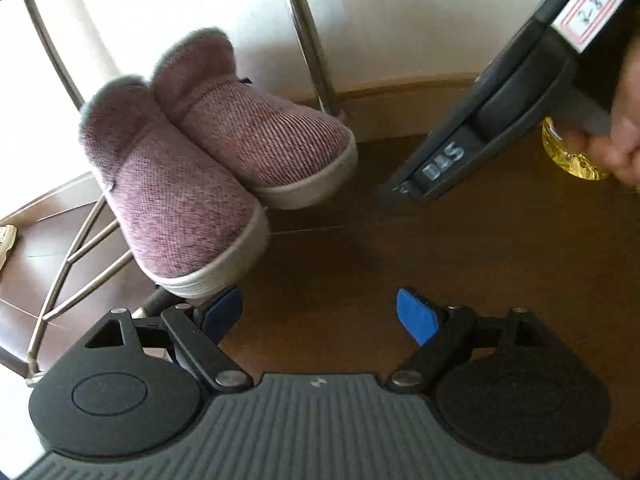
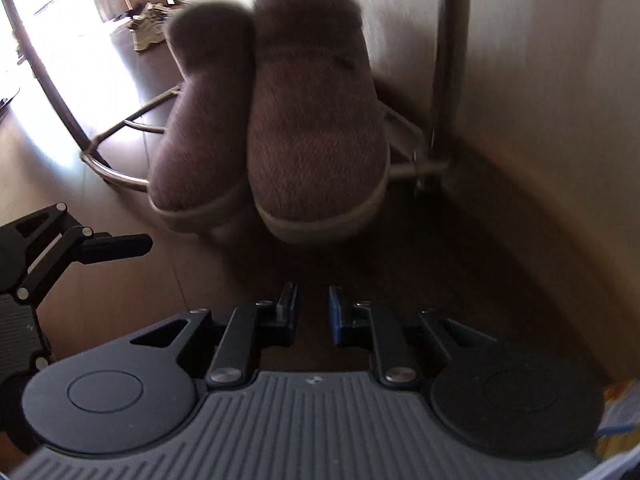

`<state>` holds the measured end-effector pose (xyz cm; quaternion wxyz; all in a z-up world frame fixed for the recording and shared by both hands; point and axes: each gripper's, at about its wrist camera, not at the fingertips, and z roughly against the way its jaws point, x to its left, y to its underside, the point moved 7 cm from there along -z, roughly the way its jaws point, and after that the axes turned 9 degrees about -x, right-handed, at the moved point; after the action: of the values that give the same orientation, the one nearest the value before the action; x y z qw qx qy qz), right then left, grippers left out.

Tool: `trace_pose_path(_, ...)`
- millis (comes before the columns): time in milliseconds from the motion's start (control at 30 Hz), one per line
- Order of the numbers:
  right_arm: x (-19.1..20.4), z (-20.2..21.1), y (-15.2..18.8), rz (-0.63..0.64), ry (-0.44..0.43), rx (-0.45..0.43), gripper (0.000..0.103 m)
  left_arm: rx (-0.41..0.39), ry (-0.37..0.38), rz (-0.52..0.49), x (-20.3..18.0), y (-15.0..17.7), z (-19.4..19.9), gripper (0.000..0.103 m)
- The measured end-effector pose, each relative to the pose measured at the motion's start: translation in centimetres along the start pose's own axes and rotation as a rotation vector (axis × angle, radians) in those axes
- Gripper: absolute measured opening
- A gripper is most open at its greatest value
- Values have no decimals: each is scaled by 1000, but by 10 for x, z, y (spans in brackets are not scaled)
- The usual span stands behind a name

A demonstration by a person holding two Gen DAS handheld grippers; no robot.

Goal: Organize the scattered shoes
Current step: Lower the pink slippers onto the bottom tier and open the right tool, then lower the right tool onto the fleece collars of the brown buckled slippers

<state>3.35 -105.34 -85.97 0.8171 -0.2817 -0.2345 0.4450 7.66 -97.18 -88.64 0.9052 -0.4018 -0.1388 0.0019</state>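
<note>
Side by side, two mauve knitted slippers with grey fleece collars and cream rubber soles [image 1: 192, 168] sit on the lowest rung tier of a metal tube shoe rack [image 1: 72, 256], toes hanging over its front bar and tipped down toward the dark brown wooden floor [image 1: 400, 248]. Their inner sides touch; in the left wrist view the slipper nearer the lens overlaps the one at its two o'clock.

From the slippers, the left gripper [image 1: 320, 316] sits at about five o'clock, its blue-padded jaws spread wide with nothing between them; the left pad is just under the nearer slipper's toe, though whether it touches I cannot tell.

At three o'clock of the slippers the right gripper [image 1: 480, 120] slants in, held by a hand [image 1: 624, 136] wearing a gold ring [image 1: 568, 156]. In its own view the right gripper [image 2: 313, 304] has its jaws drawn nearly together around a narrow gap, empty, with the slippers straight ahead at twelve o'clock and apart from the tips.

A cream wall [image 2: 520, 100] stands behind the rack, and a pale sneaker [image 2: 150, 28] lies far off at eleven o'clock.
</note>
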Motion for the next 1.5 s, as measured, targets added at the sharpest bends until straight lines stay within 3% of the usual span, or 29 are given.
trace_pose_path(367, 0, -17, -21, 16, 21, -5, 14, -3, 12, 44, 11, -8, -17, 86)
trace_pose_path(533, 11, 7, -17, -26, 6, -13, 15, -2, 92, 41, 5, 2, 21, 86)
trace_pose_path(733, 26, 108, 39, -138, 97, 44, 17, 31, 219, -23, 0, 36, 93, 86)
trace_pose_path(800, 41, 148, 59, -194, 135, 54, 19, 52, 259, -91, -3, 54, 139, 86)
trace_pose_path(900, 65, 193, 80, -285, 157, 91, 29, 85, 306, -47, 4, 71, 182, 86)
trace_pose_path(967, 98, 225, 101, -336, 129, 163, 33, 130, 325, 39, 10, 91, 218, 86)
trace_pose_path(1067, 140, 252, 132, -345, 50, 297, 46, 164, 285, 110, 17, 113, 249, 86)
trace_pose_path(1133, 170, 260, 159, -205, -20, 364, 56, 148, 242, 177, 25, 131, 261, 87)
trace_pose_path(1167, 174, 260, 166, -159, -6, 371, 63, 152, 218, 199, 25, 141, 263, 86)
trace_pose_path(1200, 179, 254, 184, -129, 1, 389, 63, 154, 195, 220, 24, 150, 265, 86)
trace_pose_path(1300, 187, 238, 221, -193, -86, 426, 60, 155, 147, 263, 15, 174, 267, 86)
trace_pose_path(1500, 202, 227, 277, -372, -45, 496, 59, 261, 171, 217, -31, 206, 293, 86)
